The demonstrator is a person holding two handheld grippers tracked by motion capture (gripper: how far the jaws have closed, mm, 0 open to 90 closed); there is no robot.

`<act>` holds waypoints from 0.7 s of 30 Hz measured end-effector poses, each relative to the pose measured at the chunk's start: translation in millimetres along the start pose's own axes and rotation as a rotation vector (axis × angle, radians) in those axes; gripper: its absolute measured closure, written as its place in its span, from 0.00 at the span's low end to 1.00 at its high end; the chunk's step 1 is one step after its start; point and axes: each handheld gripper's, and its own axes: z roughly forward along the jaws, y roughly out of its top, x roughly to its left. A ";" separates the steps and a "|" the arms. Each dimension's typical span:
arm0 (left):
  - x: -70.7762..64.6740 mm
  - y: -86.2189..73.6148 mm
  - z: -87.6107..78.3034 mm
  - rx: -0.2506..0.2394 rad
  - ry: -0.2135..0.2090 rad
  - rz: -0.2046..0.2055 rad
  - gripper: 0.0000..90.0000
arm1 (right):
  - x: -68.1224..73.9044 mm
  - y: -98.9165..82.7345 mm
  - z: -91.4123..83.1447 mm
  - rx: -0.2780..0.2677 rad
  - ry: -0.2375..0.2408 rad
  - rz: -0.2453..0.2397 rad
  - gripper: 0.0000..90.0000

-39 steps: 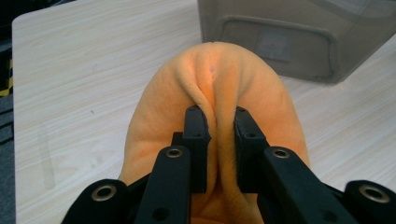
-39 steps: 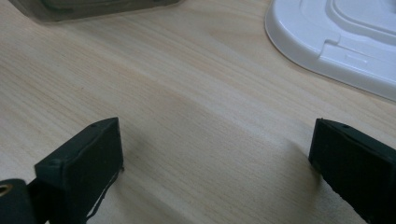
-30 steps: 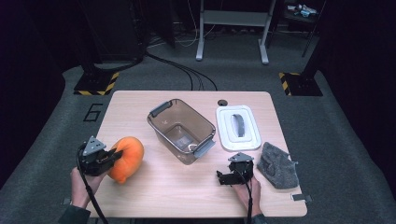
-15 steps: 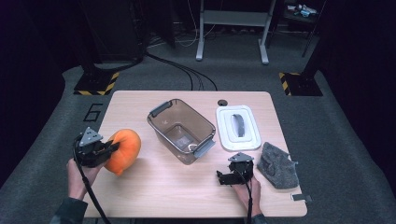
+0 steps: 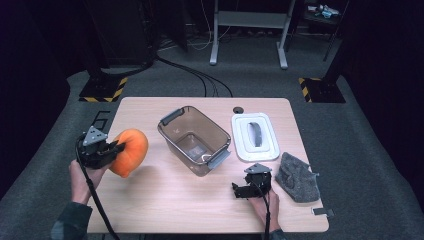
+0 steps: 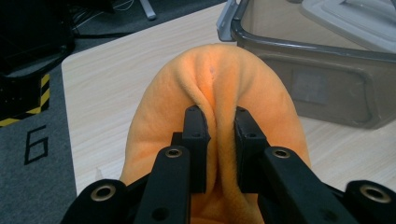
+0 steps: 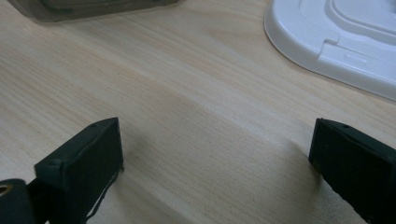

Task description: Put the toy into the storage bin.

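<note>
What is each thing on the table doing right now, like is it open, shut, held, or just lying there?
Orange plush toy: pinched in a fold, lifted at the table's left edge.
Left gripper: fingers shut on the toy.
Right gripper: fingers open, nothing between them, low over the table.
Clear bin: open, lid off, upright.
White lid: lying flat beside the bin.
Grey cloth: crumpled, lying loose.
</note>
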 end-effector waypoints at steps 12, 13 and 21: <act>6.0 17.3 2.1 -0.009 0.011 0.017 0.87 | 0.1 0.0 0.0 0.000 0.000 0.000 0.02; 6.3 19.1 1.9 -0.007 0.011 0.017 0.87 | 0.0 0.0 0.0 0.000 0.000 0.000 0.02; 9.1 33.3 4.0 -0.019 0.018 0.041 0.87 | 0.0 0.0 0.0 0.000 0.001 0.000 0.02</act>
